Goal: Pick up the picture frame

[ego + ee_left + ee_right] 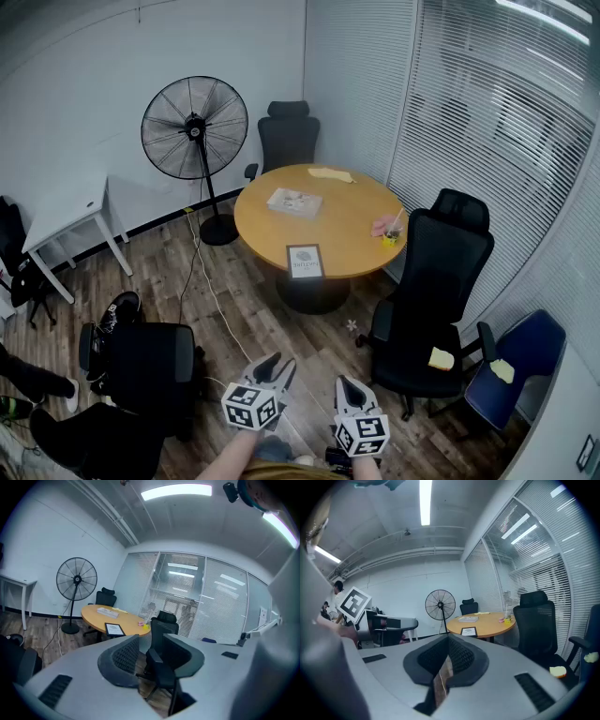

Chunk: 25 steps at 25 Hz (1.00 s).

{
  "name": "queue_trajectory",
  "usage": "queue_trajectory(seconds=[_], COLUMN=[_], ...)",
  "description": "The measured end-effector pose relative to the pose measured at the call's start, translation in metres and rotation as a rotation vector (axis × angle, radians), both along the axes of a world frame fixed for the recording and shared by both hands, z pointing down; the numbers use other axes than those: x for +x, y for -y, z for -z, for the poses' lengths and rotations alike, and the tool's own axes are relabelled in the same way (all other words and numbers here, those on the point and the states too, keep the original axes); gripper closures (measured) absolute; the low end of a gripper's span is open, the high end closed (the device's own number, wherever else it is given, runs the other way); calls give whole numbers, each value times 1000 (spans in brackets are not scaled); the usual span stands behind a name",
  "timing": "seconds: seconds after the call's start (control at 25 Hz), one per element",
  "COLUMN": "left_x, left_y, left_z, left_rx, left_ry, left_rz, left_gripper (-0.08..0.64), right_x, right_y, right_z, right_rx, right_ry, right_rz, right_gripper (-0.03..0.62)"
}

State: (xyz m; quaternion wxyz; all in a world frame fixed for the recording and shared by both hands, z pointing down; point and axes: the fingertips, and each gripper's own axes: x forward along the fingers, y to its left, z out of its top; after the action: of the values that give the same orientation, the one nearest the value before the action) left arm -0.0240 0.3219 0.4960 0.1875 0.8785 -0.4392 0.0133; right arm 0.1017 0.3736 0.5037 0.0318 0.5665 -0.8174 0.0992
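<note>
The picture frame (305, 261) lies flat near the front edge of the round wooden table (347, 220); it is dark-rimmed with a pale print. It also shows small in the left gripper view (114, 629) and the right gripper view (468, 631). Both grippers are held low over the floor, well short of the table. My left gripper (278, 364) (149, 642) is open, with only a black office chair (161, 660) seen through the gap. My right gripper (346, 383) (448, 640) is shut on nothing, its tips together.
On the table are a book (294, 202), a yellow item (330, 174) and a small yellow cup with pink stuff (388, 230). Black chairs stand at the right (427, 300), far side (286, 136) and near left (141, 366). A standing fan (194, 141), its cable and a white desk (70, 216) are at left.
</note>
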Motion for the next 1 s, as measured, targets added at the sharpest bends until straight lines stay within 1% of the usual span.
queue_trajectory(seconds=[0.2, 0.32, 0.4, 0.56, 0.68, 0.8, 0.92, 1.0], left_x=[-12, -19, -20, -18, -17, -16, -13, -10], left_y=[-1, 1, 3, 11, 26, 47, 74, 98], left_z=[-1, 0, 0, -4, -7, -12, -19, -24], left_rx=[-1, 1, -1, -18, -22, -30, -42, -50], left_ry=[-1, -15, -26, -41, -42, -43, -45, -48], left_rz=[15, 36, 46, 51, 49, 57, 59, 59], left_gripper=[388, 388, 388, 388, 390, 391, 391, 391], right_x=[-5, -8, -6, -4, -2, 8, 18, 20], right_y=[-1, -1, 1, 8, 16, 32, 59, 85], right_z=[-1, 3, 3, -4, -6, -11, -18, -25], right_rx=[6, 10, 2, -10, -11, -26, -43, -49], right_ry=[-3, -13, -23, -7, -21, -26, -16, -10], right_rz=[-4, 3, 7, 9, 7, -11, -31, -29], right_gripper=[580, 580, 580, 580, 580, 580, 580, 580])
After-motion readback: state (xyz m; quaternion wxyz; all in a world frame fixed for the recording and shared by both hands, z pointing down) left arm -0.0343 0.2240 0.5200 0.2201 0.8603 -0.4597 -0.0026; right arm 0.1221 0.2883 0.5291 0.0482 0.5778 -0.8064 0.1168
